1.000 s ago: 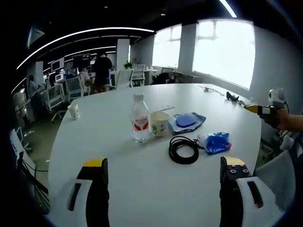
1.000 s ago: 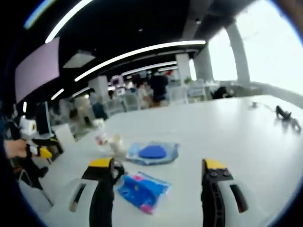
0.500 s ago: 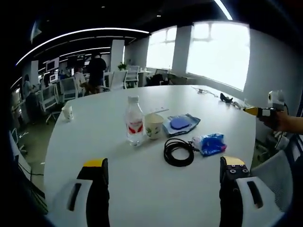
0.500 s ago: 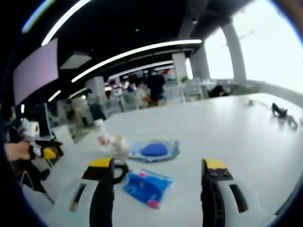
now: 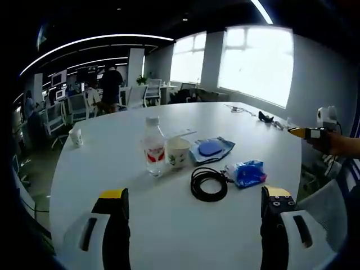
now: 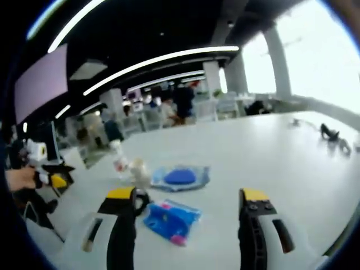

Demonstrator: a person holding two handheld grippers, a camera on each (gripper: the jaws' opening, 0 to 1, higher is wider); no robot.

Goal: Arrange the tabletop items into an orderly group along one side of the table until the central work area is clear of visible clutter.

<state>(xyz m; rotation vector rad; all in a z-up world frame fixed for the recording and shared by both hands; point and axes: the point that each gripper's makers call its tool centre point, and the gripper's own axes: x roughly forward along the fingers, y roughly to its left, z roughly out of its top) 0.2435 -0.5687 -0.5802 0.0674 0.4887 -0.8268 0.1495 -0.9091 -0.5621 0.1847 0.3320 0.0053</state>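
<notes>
Five things sit bunched together out in the middle of the white desk in the left gripper view: a clear water bottle with a white cap and a red label stands upright, a paper cup stands just beside it, a flat blue pouch with a round blue shape on it lies beyond the cup, a black cable lies wound in a loose ring nearer the camera, and a crumpled blue packet lies just beside the ring. Off on its own, a second small cup stands near the desk's far edge, well apart from the cluster. The left gripper hangs low over bare desk short of the cluster, its yellow-tipped fingers spread wide and holding nothing. The right gripper shows at the side of that view in a person's hand, out past the desk's edge. Over to the right gripper view, a blurry one: the right gripper is likewise spread wide and empty, with the blue packet lying between its fingers on the desk, showing a bit of pink at one end, and the blue pouch just beyond.
</notes>
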